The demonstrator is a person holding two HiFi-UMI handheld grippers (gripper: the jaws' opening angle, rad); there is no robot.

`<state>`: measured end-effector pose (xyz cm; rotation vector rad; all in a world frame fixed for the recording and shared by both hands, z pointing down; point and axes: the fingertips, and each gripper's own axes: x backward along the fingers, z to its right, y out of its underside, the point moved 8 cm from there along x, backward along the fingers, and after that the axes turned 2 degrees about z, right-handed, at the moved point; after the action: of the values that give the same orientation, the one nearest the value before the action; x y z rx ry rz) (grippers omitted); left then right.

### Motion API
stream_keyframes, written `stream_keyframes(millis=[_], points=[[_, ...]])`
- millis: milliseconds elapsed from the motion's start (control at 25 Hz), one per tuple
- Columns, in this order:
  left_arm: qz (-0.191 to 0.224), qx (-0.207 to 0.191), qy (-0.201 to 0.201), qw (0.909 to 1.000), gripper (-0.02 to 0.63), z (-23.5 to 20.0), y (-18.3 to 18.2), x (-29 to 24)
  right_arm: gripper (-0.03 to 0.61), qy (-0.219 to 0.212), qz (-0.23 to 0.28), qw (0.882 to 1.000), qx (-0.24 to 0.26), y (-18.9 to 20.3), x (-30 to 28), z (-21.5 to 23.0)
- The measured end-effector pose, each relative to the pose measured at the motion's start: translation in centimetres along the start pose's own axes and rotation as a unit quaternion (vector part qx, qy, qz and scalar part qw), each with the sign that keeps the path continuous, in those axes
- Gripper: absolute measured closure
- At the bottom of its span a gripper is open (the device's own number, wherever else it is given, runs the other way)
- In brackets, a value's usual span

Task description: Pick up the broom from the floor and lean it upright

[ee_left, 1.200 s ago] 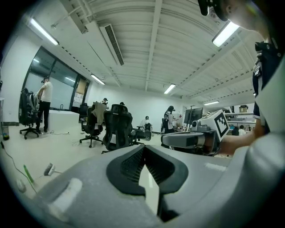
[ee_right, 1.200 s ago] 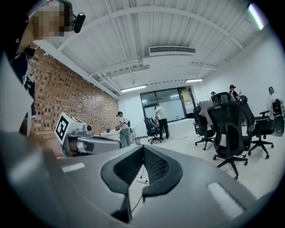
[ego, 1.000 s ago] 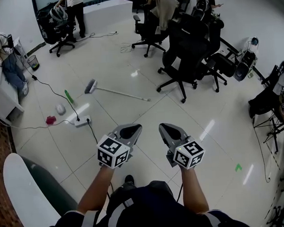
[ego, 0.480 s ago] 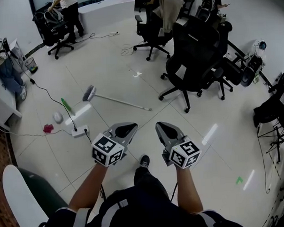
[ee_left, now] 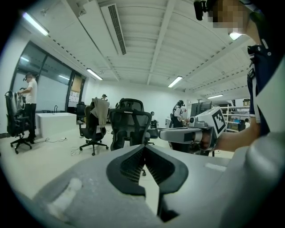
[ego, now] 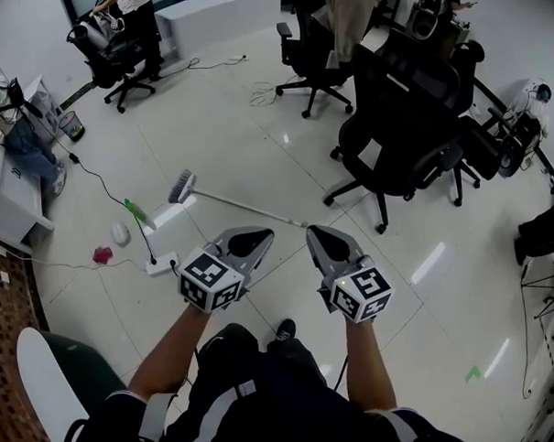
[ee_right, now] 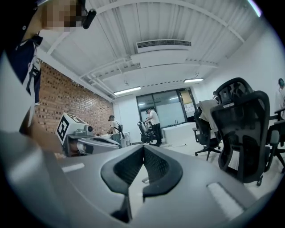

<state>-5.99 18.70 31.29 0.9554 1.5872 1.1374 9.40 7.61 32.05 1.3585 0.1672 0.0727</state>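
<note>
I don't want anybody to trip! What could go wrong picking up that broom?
The power strip lies on the floor close ahead; a foot could catch it. The broom handle is thin and flat on glossy tile, so it may slip. Raised, it could swing into the black office chair.
</note>
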Motion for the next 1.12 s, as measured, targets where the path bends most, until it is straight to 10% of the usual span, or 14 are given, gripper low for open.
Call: stream_keyframes(millis=[520, 840, 1120], points=[[-0.058, -0.047, 0.102, 0.9920, 0.614, -14.0, -0.5, -9.6, 0.574, 0.110, -0.023, 0.994, -0.004, -0.9, -9.5, 6.7], [-0.105, -0.064, 0.233, 0.9647, 0.614, -21.9, 1.1, -16.4, 0.574, 0.244, -0.029, 0.968, -0.042, 1.0, -15.6, 9.6], [-0.153, -0.075, 0.266, 0.9487, 0.614, -25.7, 9.0, -23.9, 0.574, 0.313, -0.051, 0.946, -0.068, 6.8, -15.5, 13.3]])
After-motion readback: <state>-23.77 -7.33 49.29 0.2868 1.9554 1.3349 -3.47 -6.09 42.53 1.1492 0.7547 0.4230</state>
